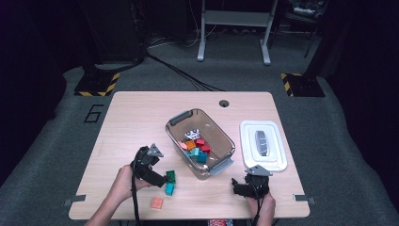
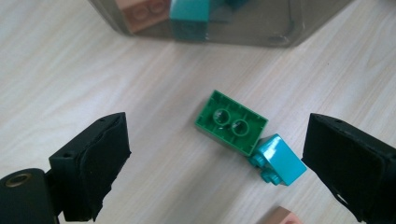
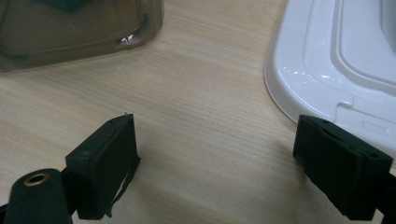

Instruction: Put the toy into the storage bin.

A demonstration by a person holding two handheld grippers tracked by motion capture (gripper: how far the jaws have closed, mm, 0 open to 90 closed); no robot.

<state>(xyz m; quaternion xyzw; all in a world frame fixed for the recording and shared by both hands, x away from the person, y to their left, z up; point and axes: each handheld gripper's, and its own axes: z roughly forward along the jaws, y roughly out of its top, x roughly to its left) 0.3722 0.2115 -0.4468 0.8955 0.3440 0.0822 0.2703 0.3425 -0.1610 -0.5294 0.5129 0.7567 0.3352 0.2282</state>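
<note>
A green brick (image 2: 231,122) lies upside down on the wooden table (image 1: 136,122), with a teal brick (image 2: 279,160) touching its corner. My left gripper (image 2: 215,135) hovers over them, open, both bricks lying between its black pads without contact. In the high view the left gripper (image 1: 165,179) sits just left of the green brick (image 1: 171,176) and the teal brick (image 1: 170,189). A salmon brick (image 1: 156,203) lies nearer the front edge. My right gripper (image 1: 234,187) rests low at the front right, and the right gripper (image 3: 215,123) is open over bare wood.
A clear bin (image 1: 221,136) holding several coloured bricks stands mid-table, its wall (image 2: 210,32) close ahead of the left gripper. A white lid (image 1: 273,136) lies to its right, its edge (image 3: 299,70) beside the right jaw. A cable hole (image 1: 224,103) marks the far edge.
</note>
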